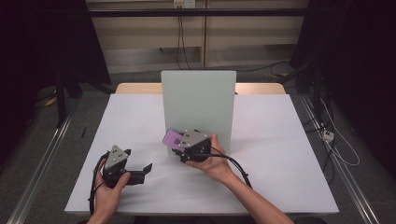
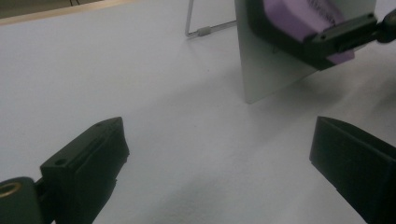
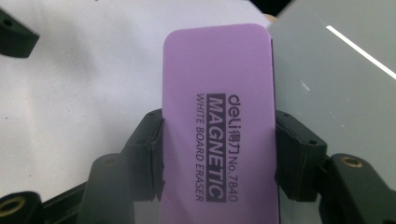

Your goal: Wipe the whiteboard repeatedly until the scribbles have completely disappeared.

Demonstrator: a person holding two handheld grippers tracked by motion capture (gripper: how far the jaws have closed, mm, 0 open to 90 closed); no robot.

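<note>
Your right claw [image 3: 218, 154] is clamped across the purple eraser [image 3: 218, 121], whose long axis runs straight ahead of the jaws; the upright whiteboard [image 3: 336, 93] stands just beyond, on its right. Your left claw [image 1: 140, 171] rests open and empty, well off on the surface [image 1: 280, 154]

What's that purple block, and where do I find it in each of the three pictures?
High view: the purple whiteboard eraser sits mid-table, clamped in the right gripper, in front of the upright grey board.
Left gripper view: top right, the eraser is held off the table beside the board.
Right gripper view: centre, the eraser sits between two black jaws, label facing the camera.
Shared landmark: the grey board.
</note>
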